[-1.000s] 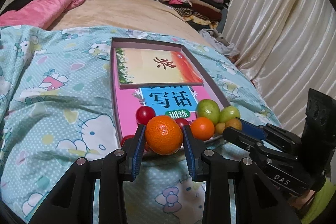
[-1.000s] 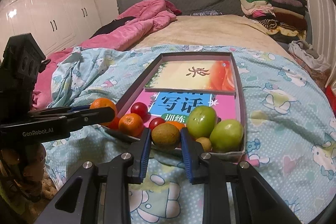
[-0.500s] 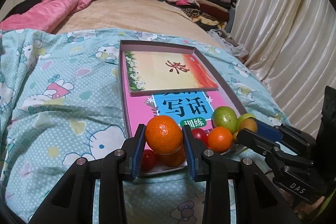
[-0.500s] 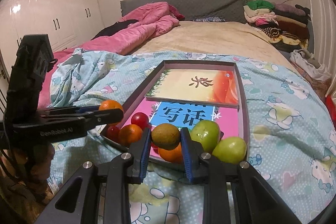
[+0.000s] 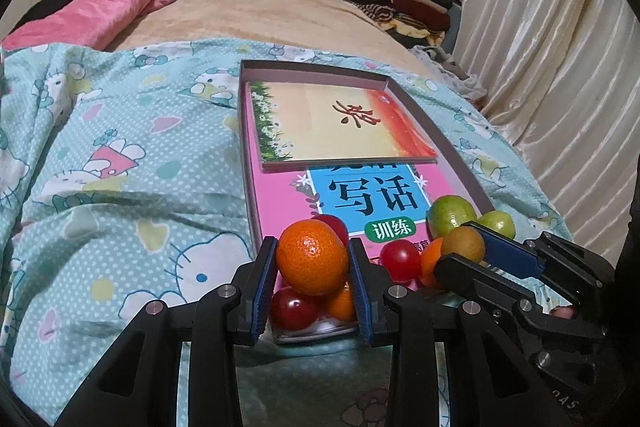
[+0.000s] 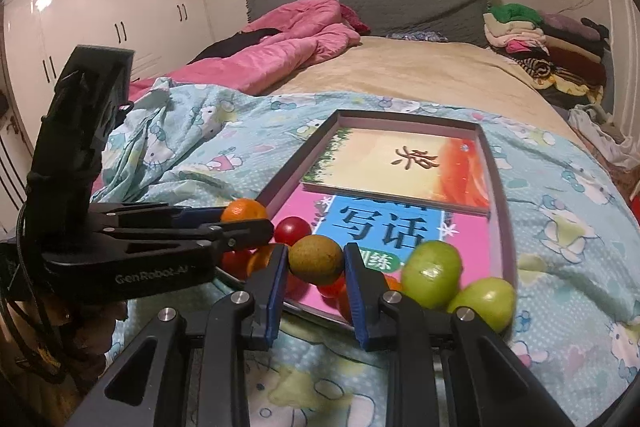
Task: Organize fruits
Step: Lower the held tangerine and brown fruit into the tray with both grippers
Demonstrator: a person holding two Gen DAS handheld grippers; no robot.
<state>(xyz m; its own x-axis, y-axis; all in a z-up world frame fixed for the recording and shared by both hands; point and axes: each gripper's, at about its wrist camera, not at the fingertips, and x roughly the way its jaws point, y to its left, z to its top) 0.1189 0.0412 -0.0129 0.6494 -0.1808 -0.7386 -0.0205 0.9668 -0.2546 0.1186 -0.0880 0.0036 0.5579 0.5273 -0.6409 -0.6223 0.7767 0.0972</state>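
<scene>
My left gripper [image 5: 312, 259] is shut on an orange mandarin [image 5: 312, 257], held above the near end of a shallow box tray [image 5: 312, 69]. It also shows in the right wrist view [image 6: 244, 217]. My right gripper [image 6: 315, 261] is shut on a brown kiwi [image 6: 315, 259], held above the same end; it shows in the left wrist view [image 5: 464, 245]. In the tray lie red cherry tomatoes [image 5: 400, 259], small oranges [image 5: 342, 305] and two green fruits [image 6: 432, 273] at its near right corner.
Two books [image 5: 340, 131] fill the far part of the tray. The tray sits on a light blue cartoon quilt [image 5: 120, 187] on a bed. A pink duvet [image 6: 288, 47], folded clothes [image 6: 540, 39], curtains [image 5: 560, 27] and white wardrobes [image 6: 100, 27] surround it.
Both grippers have lifted their fruit up off the tray and drawn back a little. The mandarin and the kiwi now sit higher above the other fruits.
</scene>
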